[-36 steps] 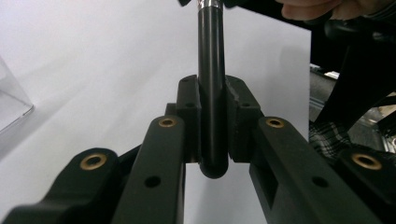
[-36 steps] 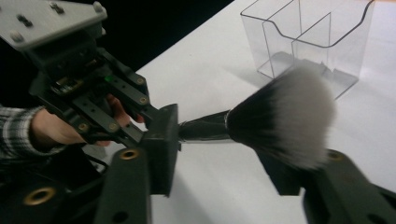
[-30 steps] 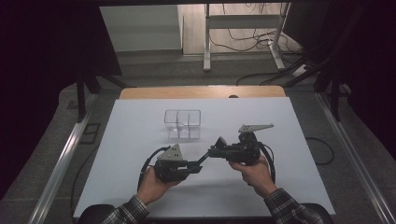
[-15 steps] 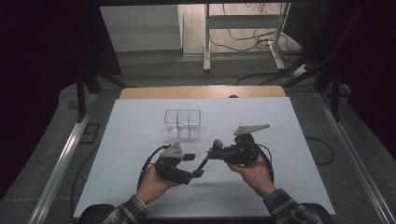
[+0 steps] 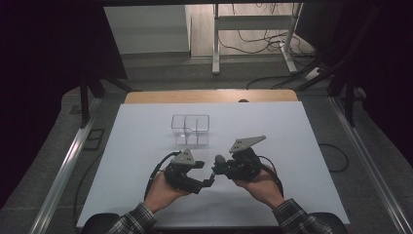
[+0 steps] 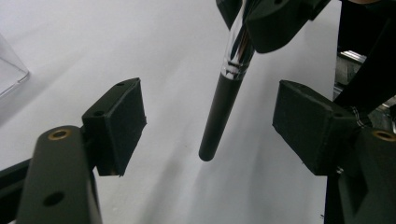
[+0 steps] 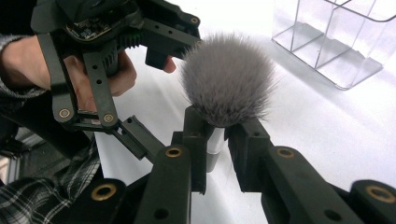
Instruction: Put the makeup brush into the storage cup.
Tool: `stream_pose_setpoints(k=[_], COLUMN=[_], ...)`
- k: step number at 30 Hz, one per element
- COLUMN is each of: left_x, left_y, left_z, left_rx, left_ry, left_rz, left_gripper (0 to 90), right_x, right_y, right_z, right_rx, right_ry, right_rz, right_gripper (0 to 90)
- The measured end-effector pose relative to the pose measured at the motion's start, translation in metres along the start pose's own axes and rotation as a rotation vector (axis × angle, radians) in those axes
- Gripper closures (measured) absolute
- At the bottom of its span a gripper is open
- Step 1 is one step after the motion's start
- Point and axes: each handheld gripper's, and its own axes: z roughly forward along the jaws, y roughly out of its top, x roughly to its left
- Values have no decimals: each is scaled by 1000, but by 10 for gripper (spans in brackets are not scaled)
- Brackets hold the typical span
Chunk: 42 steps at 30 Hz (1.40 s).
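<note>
A makeup brush with a fluffy grey head (image 7: 227, 81), a silver collar and a black handle (image 6: 226, 100) is held above the white table (image 5: 292, 146). My right gripper (image 7: 217, 135) is shut on the brush just below the bristles. In the high view it (image 5: 217, 168) sits at the front centre, facing left. My left gripper (image 6: 208, 121) is open. Its jaws have just been opening, and the handle hangs between the pads without touching either. From above, the left gripper (image 5: 205, 174) faces the right one tip to tip.
A clear plastic box with compartments (image 5: 190, 129) stands upright behind the grippers, mid-table; it also appears at the upper right of the right gripper view (image 7: 336, 42). A wooden table edge (image 5: 209, 96) runs along the back. Cables trail from both grippers.
The left gripper's jaws went from shut on the brush handle to wide apart, letting go of it. The right gripper, still holding the brush, shifted slightly toward the front edge.
</note>
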Motion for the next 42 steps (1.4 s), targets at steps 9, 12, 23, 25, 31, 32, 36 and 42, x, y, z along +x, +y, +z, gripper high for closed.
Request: stream_pose_setpoints(k=[9,12,23,25,31,32,36,42], left_x=[-2,-3,-12,-11,-7,-6,-2,4], left_y=[1,2,4,4,4,3,2,1], left_z=[3,4,10,10,7,6,3,-3], left_rx=[26,42,83,82,76,72,72,73], left_ry=[-15,-24,-16,-15,-1,2,28,52], left_rz=[21,35,91,79,56,48,36,19], left_gripper=[458,554,790,791,790,790,790,789], right_x=[4,6,4,3,0,-1,-4,-7], right_y=[0,0,0,-1,-2,-2,-4,-8], right_z=[3,4,6,5,2,2,0,-2], right_rx=[11,14,19,12,-7,-11,-11,-4], right_ry=[16,21,40,39,24,22,2,-42], right_rz=[-35,-42,-29,-24,-16,-13,-17,-44], right_gripper=[768,768,758,742,627,611,537,411])
